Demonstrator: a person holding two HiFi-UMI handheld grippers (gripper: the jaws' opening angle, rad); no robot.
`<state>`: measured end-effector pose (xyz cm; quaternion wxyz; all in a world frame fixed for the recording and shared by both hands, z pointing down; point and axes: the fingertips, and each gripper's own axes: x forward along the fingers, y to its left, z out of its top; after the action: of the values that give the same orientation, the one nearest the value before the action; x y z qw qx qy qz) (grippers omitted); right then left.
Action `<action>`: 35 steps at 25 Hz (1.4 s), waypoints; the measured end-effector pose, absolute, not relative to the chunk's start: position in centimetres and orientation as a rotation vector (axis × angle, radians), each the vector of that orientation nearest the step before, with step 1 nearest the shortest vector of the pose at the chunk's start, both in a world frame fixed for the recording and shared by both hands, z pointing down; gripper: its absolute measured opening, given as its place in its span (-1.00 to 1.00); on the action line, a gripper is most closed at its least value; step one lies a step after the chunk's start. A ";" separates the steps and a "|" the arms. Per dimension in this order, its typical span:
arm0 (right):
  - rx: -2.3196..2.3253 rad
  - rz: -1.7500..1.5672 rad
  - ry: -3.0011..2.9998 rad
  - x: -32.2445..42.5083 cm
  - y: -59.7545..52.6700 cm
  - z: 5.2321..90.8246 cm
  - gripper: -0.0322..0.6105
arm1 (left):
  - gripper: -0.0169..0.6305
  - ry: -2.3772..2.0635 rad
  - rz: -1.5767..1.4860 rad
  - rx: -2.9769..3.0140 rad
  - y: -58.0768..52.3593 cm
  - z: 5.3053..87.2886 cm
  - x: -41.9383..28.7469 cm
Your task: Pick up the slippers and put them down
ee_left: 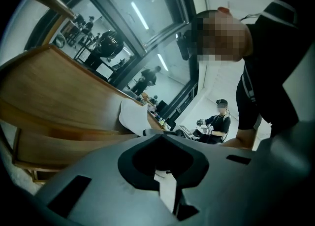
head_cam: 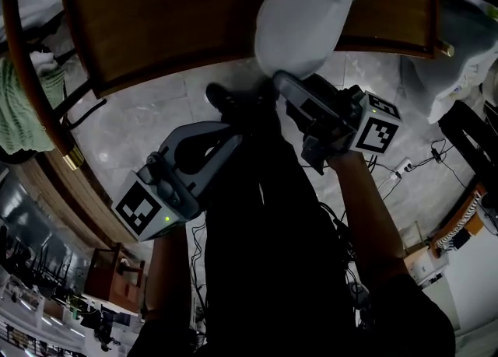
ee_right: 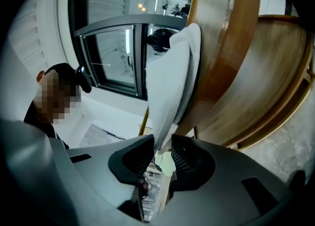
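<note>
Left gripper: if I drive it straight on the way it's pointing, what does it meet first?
Most likely the white slipper between the right gripper's jaws, just ahead of the left gripper's tips; wooden furniture lies beyond. Depth is unclear.

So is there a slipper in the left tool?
No, the left tool is empty; the white slipper stands between the jaws of the right tool.
</note>
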<state>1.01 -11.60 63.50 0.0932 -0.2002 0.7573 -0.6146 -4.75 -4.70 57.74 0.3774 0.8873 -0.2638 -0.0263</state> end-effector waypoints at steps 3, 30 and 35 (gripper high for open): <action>-0.569 -1.806 2.284 0.8 -11.7 63.2 -0.51 | -0.91 -0.676 -0.086 2.291 -4.9 57.3 -4.7; -0.365 -0.410 2.880 2.1 -6.5 16.9 -0.76 | -0.91 -0.764 -0.252 2.866 -4.1 17.8 -3.0; -0.325 -0.322 2.886 1.0 -4.9 15.1 -0.78 | -0.91 -0.819 -0.255 2.868 -3.1 16.4 -4.3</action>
<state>1.04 -4.93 15.11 0.1094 -0.1105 0.9817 -0.1096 -4.30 -3.08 16.36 0.0742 0.9554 -0.2728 -0.0851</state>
